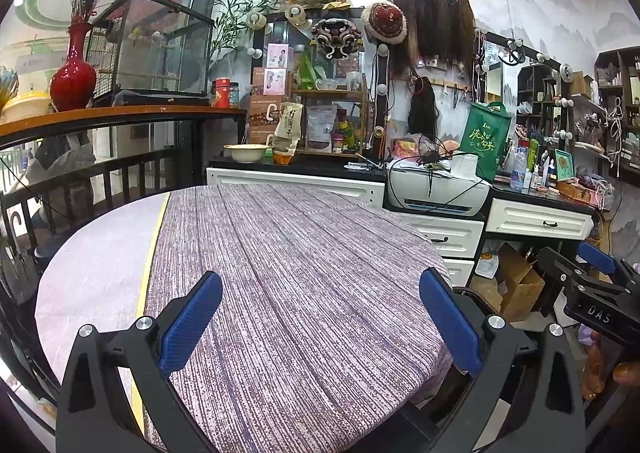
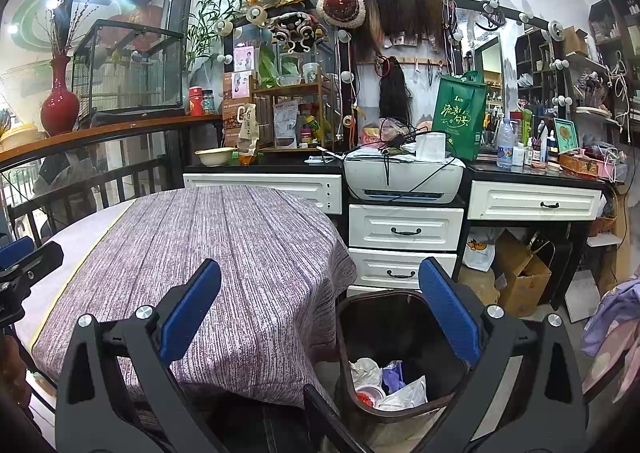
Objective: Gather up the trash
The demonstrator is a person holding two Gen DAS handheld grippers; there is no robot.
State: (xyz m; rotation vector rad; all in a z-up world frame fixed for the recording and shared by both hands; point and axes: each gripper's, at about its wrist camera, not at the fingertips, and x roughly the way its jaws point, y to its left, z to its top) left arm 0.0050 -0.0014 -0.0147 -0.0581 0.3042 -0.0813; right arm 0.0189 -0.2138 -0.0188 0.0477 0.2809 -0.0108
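A dark trash bin [image 2: 400, 313] stands on the floor at the table's right edge and holds crumpled paper, plastic wrap and a small cup [image 2: 384, 385]. My right gripper [image 2: 320, 309] is open and empty, above the table's corner and the bin. My left gripper [image 1: 320, 313] is open and empty over the purple striped tablecloth [image 1: 288, 261]. The right gripper also shows at the right edge of the left wrist view [image 1: 592, 285]. No trash shows on the cloth.
A white printer [image 2: 404, 177] and white drawers [image 2: 404, 229] stand behind the table on a cluttered counter. A cardboard box [image 2: 520, 277] sits under the desk. A railing with a red vase [image 1: 74, 73] runs on the left.
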